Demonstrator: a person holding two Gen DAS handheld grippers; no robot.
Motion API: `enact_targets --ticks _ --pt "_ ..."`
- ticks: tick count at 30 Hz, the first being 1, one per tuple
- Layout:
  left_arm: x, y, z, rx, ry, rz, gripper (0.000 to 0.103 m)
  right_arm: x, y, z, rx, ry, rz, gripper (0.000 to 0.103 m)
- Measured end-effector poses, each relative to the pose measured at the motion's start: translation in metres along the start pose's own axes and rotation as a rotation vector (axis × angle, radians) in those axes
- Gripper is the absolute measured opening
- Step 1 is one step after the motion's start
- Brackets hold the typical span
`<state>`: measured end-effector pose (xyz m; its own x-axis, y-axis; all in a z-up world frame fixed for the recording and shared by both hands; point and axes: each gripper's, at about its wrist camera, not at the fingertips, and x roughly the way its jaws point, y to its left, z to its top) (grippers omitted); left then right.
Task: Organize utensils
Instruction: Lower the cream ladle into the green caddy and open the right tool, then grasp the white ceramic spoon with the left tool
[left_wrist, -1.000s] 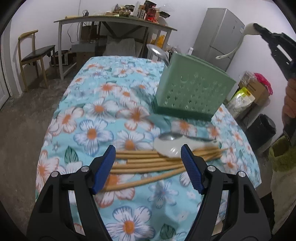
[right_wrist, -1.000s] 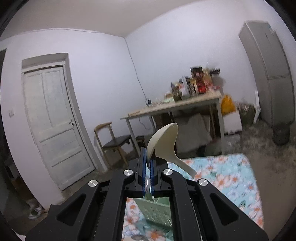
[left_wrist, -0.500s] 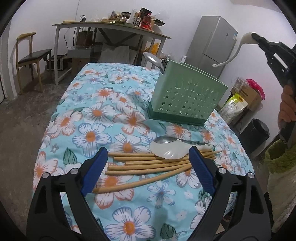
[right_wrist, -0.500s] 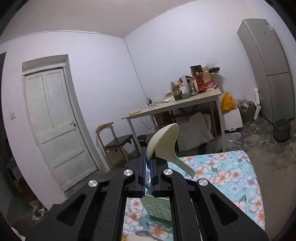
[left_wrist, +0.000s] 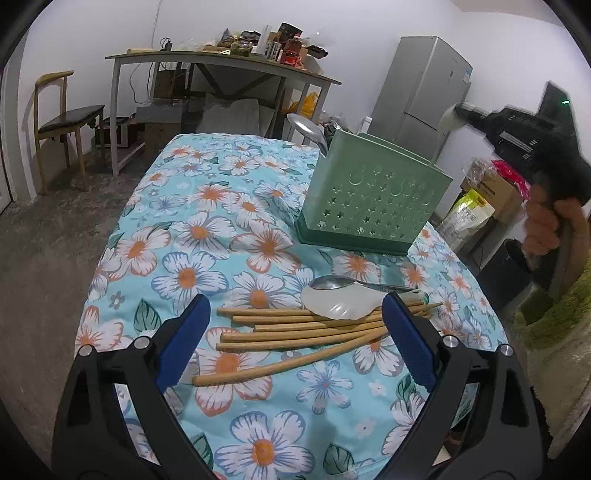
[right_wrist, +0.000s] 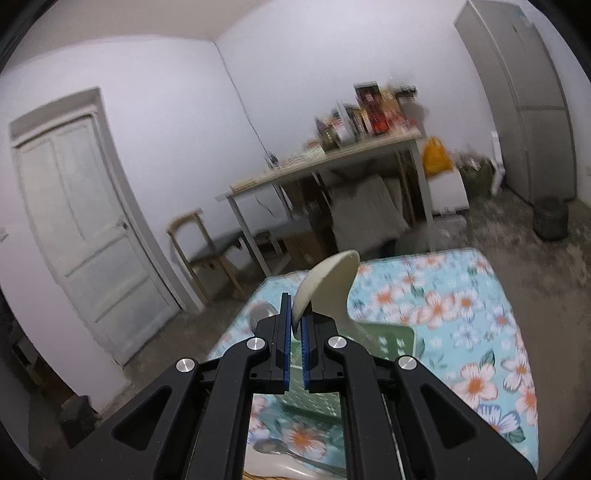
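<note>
My left gripper (left_wrist: 295, 300) hovers low over several wooden chopsticks (left_wrist: 306, 332) on the flowered tablecloth (left_wrist: 207, 229). Its jaws are opening wide, and the chopsticks lie between them untouched. A white spoon (left_wrist: 340, 302) and a metal spoon (left_wrist: 328, 282) lie just beyond the chopsticks. Behind them stands the green perforated holder (left_wrist: 373, 199) with a metal ladle (left_wrist: 306, 127) in it. My right gripper (right_wrist: 294, 299) grips a second white spoon (right_wrist: 328, 280) by its bowl edge. Its jaws are starting to part, directly above the holder (right_wrist: 391, 339).
A hand (left_wrist: 543, 225) holds the right gripper (left_wrist: 465, 110) at the table's right edge. On the floor to the right are bags (left_wrist: 465, 218) and a black bin (left_wrist: 506, 273). Behind the table stand a cluttered bench (left_wrist: 221, 62), a chair (left_wrist: 62, 122) and a fridge (left_wrist: 424, 103).
My left jaws have spread wider over the chopsticks. My right gripper has tipped down and sunk with the white spoon, from high at the right to just over the holder.
</note>
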<state>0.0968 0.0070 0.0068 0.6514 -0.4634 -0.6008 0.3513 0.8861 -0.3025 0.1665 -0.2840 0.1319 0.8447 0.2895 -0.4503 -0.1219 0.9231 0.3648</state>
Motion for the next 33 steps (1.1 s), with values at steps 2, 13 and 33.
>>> enact_targets --ticks 2,13,33 --pt "0.0 0.001 0.0 -0.012 0.001 -0.007 0.092 0.012 -0.003 -0.005 0.007 0.046 -0.039 0.01" --pt "0.002 0.012 0.0 -0.071 0.025 0.01 0.093 -0.007 0.008 -0.014 -0.08 0.023 -0.154 0.065" --pt "0.0 -0.012 0.003 -0.035 0.033 -0.083 0.095 -0.057 0.004 -0.125 0.005 0.079 -0.139 0.067"
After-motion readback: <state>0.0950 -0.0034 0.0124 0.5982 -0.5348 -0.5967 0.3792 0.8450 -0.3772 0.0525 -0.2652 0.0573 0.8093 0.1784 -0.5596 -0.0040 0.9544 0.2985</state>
